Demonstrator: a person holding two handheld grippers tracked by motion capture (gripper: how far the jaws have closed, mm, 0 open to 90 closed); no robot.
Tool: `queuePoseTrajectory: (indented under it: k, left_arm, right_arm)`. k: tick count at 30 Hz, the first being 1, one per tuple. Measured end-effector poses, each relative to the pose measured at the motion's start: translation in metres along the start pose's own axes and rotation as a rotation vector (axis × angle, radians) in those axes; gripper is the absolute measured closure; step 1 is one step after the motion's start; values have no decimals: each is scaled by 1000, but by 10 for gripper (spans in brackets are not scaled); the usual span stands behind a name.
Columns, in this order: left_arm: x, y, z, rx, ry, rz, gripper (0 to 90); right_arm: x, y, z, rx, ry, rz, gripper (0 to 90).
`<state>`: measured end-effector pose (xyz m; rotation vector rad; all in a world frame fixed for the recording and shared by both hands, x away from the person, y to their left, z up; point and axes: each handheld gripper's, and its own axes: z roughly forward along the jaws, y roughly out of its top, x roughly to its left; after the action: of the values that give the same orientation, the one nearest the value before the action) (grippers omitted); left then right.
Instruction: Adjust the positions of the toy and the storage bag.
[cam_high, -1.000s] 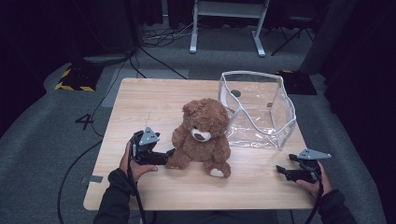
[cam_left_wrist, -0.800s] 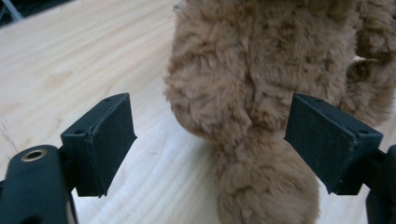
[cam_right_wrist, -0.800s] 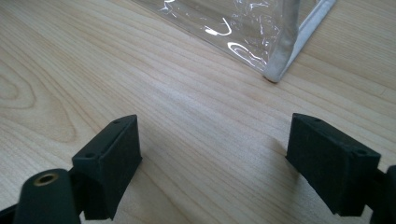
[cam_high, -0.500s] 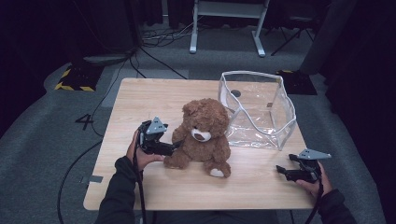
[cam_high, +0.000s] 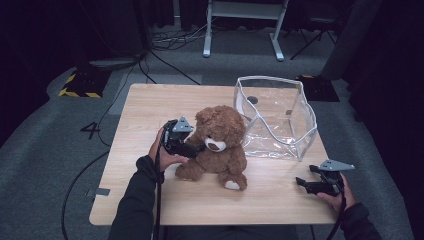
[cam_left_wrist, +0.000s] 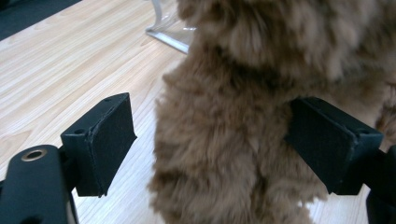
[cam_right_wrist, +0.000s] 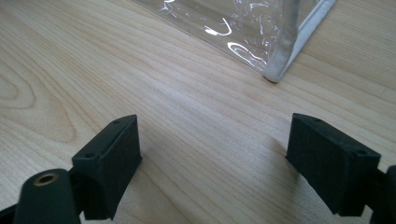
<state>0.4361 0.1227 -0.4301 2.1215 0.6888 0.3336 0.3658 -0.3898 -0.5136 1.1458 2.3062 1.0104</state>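
At the centre of the wooden table (cam_high: 150, 105) we see a brown teddy bear (cam_high: 220, 145) sitting upright, with a clear plastic bag (cam_high: 280, 120) at its two o'clock, just beside it. At the bear's nine o'clock, our left gripper (cam_left_wrist: 210, 154) has its jaws spread wide around the bear's furry arm, not yet clamped. At the bear's four o'clock, well apart, our right gripper (cam_right_wrist: 215, 163) rests wide open, holding nothing.
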Motion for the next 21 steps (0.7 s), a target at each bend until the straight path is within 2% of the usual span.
queuePoseTrajectory:
  k: [3, 5, 10, 14, 17, 19, 21]
  left_arm:
    - [1, 6, 4, -2, -16, 9, 156]
    - [0, 9, 6, -6, -11, 27, 156]
    - [-3, 17, 18, 17, -56, 29, 154]
    - [0, 21, 31, 22, -116, -7, 133]
    - [0, 21, 41, 24, -190, -34, 102]
    - [-1, 19, 45, 19, -240, -36, 165]
    - [-4, 18, 46, 24, -249, -29, 165]
  right_arm:
    - [0, 0, 0, 0, 0, 0, 173]
    - [0, 0, 0, 0, 0, 0, 173]
    - [0, 0, 0, 0, 0, 0, 173]
    - [0, 0, 0, 0, 0, 0, 173]
    - [0, 0, 0, -1, -1, -2, 173]
    - [0, 0, 0, -1, -1, -2, 173]
    - [0, 0, 0, -1, -1, -2, 173]
